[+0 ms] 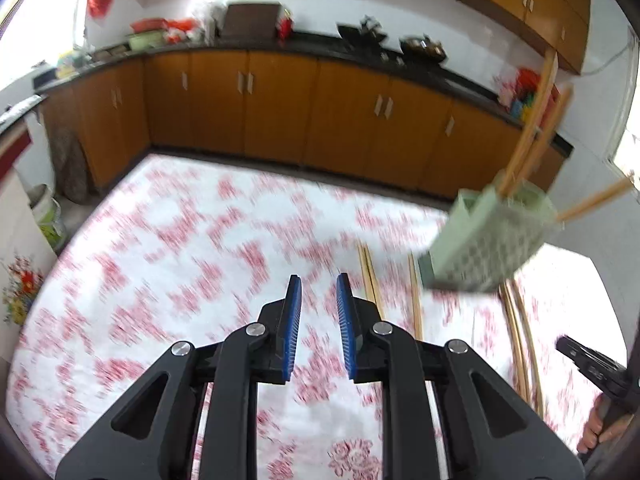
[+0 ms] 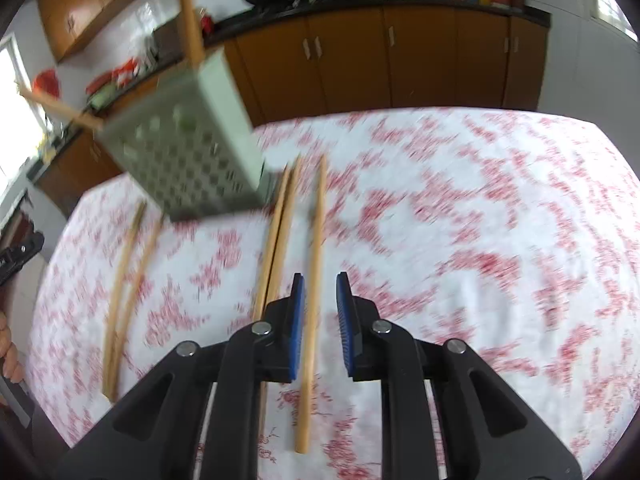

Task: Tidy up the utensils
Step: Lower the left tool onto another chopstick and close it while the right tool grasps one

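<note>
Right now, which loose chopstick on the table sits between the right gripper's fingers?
The single chopstick lying alone, rightmost of the five on the tablecloth. It runs up between the open fingers of the right gripper; the two pairs lie further left.

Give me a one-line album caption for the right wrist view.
Open right gripper above a loose chopstick on the floral tablecloth, beside a green holder.
</note>
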`<state>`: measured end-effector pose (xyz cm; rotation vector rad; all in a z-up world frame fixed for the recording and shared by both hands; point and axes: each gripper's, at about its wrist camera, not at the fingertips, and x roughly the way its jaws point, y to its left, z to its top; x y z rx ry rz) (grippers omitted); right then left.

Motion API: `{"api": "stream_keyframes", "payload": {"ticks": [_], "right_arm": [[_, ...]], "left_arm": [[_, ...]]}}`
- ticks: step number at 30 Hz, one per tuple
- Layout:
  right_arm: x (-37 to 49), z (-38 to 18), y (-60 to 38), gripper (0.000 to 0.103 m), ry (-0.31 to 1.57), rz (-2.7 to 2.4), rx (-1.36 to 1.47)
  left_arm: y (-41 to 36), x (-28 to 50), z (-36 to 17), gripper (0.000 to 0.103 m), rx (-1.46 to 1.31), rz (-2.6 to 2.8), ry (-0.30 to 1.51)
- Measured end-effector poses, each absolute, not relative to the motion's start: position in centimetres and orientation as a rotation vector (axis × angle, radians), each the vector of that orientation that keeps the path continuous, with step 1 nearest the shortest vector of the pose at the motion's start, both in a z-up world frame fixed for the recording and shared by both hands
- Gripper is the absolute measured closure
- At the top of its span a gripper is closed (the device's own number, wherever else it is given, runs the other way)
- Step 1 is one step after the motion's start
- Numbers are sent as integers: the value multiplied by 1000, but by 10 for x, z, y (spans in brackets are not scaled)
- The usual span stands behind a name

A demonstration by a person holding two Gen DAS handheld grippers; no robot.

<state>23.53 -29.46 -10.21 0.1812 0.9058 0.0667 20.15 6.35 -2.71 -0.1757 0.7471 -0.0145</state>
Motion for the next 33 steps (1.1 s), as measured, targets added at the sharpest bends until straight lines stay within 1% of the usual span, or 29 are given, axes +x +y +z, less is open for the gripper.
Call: {"api": "stream_keyframes", "payload": {"ticks": [6,8,12,17,26,33], "right_arm": [[239,-127,-270,85,953,32,84],[238,-128,-276,95,943,16,77],[238,-127,-297,95,935,-88,90],[238,-124,-334,95,938,-217,187],[234,-125,-335,95,940,-208,168],[237,-129,-335,95,941,-201,167]], "left_arm": [[52,201,-54,84,-198,-114,814],[51,199,-61,84,-202,-136,824],[42,195,-75,84,-190,-182,848],[28,192,-85,84,-164,-228,870],[10,196,-101,84,-93,-231,934],[9,198,-104,84,-69,-186,942]]}}
